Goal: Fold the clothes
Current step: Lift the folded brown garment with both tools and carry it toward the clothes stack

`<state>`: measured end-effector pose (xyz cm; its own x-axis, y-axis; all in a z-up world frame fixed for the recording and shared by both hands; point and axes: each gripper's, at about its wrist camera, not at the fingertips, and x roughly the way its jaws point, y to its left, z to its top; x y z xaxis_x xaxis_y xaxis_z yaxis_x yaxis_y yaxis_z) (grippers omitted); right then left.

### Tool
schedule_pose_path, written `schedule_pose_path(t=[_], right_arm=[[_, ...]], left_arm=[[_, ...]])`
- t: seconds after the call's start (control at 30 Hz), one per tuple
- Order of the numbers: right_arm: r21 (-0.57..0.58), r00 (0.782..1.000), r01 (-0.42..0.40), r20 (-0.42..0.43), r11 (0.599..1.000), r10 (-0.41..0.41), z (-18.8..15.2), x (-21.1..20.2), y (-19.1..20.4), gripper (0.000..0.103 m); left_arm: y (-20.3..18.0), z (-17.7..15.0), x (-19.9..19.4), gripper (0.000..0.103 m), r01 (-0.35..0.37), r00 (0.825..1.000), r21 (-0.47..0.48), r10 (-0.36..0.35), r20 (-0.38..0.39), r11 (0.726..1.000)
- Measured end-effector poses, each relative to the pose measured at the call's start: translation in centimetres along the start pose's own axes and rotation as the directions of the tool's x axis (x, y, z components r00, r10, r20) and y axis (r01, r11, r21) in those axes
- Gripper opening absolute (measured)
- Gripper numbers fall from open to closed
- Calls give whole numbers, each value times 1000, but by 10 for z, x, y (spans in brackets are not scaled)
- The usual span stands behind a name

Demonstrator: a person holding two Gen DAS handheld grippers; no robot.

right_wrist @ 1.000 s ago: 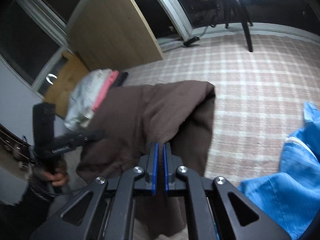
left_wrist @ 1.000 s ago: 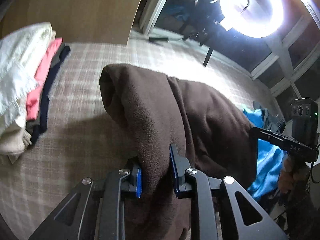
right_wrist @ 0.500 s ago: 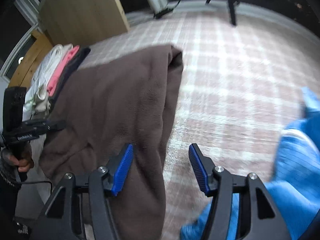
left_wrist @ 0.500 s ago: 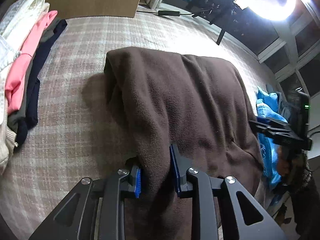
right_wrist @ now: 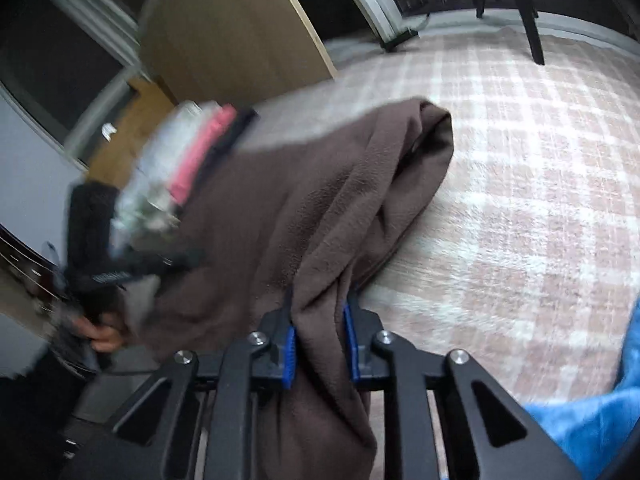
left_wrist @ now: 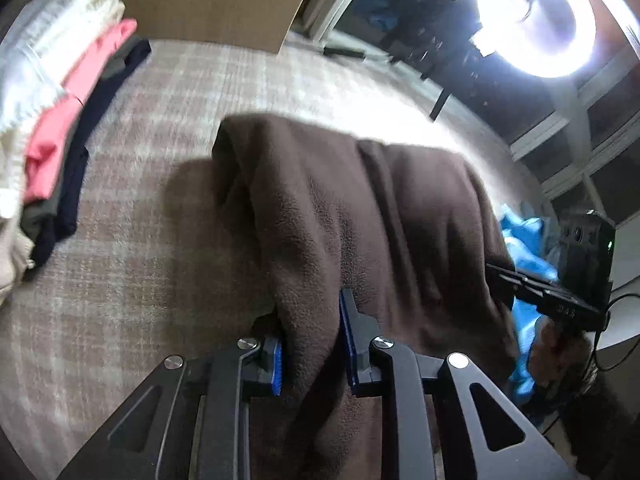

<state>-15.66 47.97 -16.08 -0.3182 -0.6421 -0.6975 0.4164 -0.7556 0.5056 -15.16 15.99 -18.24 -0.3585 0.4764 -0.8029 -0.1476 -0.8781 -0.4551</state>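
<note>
A brown fleece garment (left_wrist: pixel 360 216) lies folded over on the plaid surface (left_wrist: pixel 160 288), its far edge toward the window. My left gripper (left_wrist: pixel 310 340) is shut on a thick bunch of its near left edge. My right gripper (right_wrist: pixel 320 344) is shut on a bunch of its near right edge (right_wrist: pixel 320 240). Each gripper shows in the other's view: the right one (left_wrist: pixel 560 292) at the far right, the left one (right_wrist: pixel 120 272) at the left, blurred.
A stack of folded clothes (left_wrist: pixel 52 120), white, pink and dark, sits at the left edge of the surface. A blue garment (right_wrist: pixel 600 420) lies crumpled at the right. A bright ring light (left_wrist: pixel 536 20) and a wooden board (right_wrist: pixel 224 32) stand beyond the surface.
My right gripper, shut a second ago and open half a second ago, has closed on the fleece's near edge again. Both grippers have lifted slightly; the left kept its hold.
</note>
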Motion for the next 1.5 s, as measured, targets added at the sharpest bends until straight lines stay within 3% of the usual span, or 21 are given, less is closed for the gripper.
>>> schedule_pose_path(t=[0.27, 0.4, 0.53, 0.77, 0.9, 1.0, 1.07, 1.13, 1.2, 1.23, 1.3, 1.37, 1.47, 1.5], right_arm=[[32, 985, -133, 114, 991, 128, -1, -57, 49, 17], [-21, 968, -188, 168, 982, 189, 17, -72, 109, 17], [-127, 950, -201, 215, 971, 225, 47, -63, 181, 17], [-172, 934, -176, 281, 969, 219, 120, 26, 281, 17], [-111, 935, -174, 292, 979, 199, 152, 85, 298, 17], [-34, 955, -106, 275, 994, 111, 157, 138, 285, 17], [10, 982, -17, 187, 1000, 15, 153, 184, 268, 20], [86, 995, 83, 48, 993, -88, 143, 223, 244, 26], [163, 996, 26, 83, 986, -40, 137, 207, 231, 34], [155, 990, 48, 121, 987, -67, 138, 192, 235, 38], [94, 966, 142, 205, 985, -159, 144, 159, 251, 40], [63, 938, 193, 281, 979, -203, 154, 140, 267, 40], [-24, 930, 204, 318, 979, -186, 175, 148, 296, 40], [-51, 930, 212, 317, 976, -186, 183, 157, 303, 40]], left_arm=[[-11, -16, -98, 20, 11, 994, 56, -17, 110, 998], [10, -20, -167, 20, 15, 983, 72, -28, 179, 997], [52, -4, -242, 20, -19, 965, 110, -11, 263, 994], [138, 63, -318, 20, -172, 933, 180, 102, 344, 969], [186, 105, -321, 20, -213, 932, 203, 137, 334, 956], [232, 125, -284, 23, -255, 940, 218, 189, 283, 942], [271, 135, -238, 26, -291, 948, 201, 254, 191, 935], [312, 133, -205, 28, -289, 956, 124, 281, 78, 949], [327, 130, -218, 27, -218, 973, 59, 212, 92, 974], [333, 129, -226, 27, -192, 976, 34, 187, 108, 981], [316, 130, -253, 24, -253, 949, 63, 236, 209, 965], [302, 135, -271, 24, -260, 934, 90, 227, 275, 961], [284, 151, -281, 24, -290, 910, 144, 226, 348, 946], [282, 161, -270, 24, -288, 912, 157, 221, 345, 945]])
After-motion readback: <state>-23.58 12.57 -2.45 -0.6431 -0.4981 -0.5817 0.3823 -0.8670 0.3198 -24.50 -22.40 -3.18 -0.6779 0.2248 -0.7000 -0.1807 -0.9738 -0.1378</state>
